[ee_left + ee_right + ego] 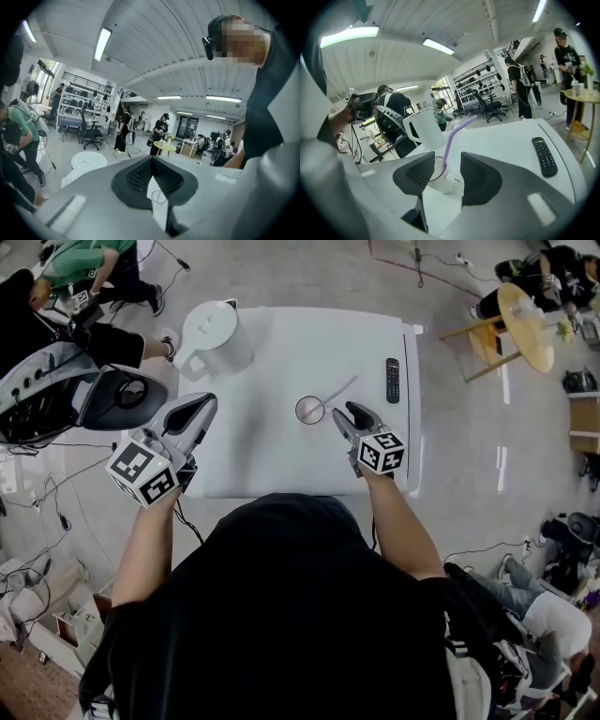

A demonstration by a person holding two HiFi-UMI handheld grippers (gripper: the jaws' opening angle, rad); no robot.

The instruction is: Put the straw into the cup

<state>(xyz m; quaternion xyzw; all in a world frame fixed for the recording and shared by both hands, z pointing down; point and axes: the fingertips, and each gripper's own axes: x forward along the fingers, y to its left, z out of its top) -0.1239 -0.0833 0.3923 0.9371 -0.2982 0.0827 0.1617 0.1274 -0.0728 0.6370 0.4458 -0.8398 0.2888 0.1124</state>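
Observation:
A small clear cup point(310, 410) stands near the middle of the white table point(272, 460). A pale purple straw point(339, 390) stands in the cup and leans out to the upper right. My right gripper point(349, 412) is just right of the cup and open. In the right gripper view the cup point(439, 178) and straw point(452, 136) show in the gap between the pads, touching neither. My left gripper point(194, 416) hovers over the table's left edge with its fingertips together and nothing in them. Through its narrow slit, the left gripper view shows the cup point(158, 197).
A white jug point(214, 338) stands at the table's back left corner, and a black remote point(393, 380) lies near the right edge. Several people, chairs and a round yellow table point(525, 326) surround the table.

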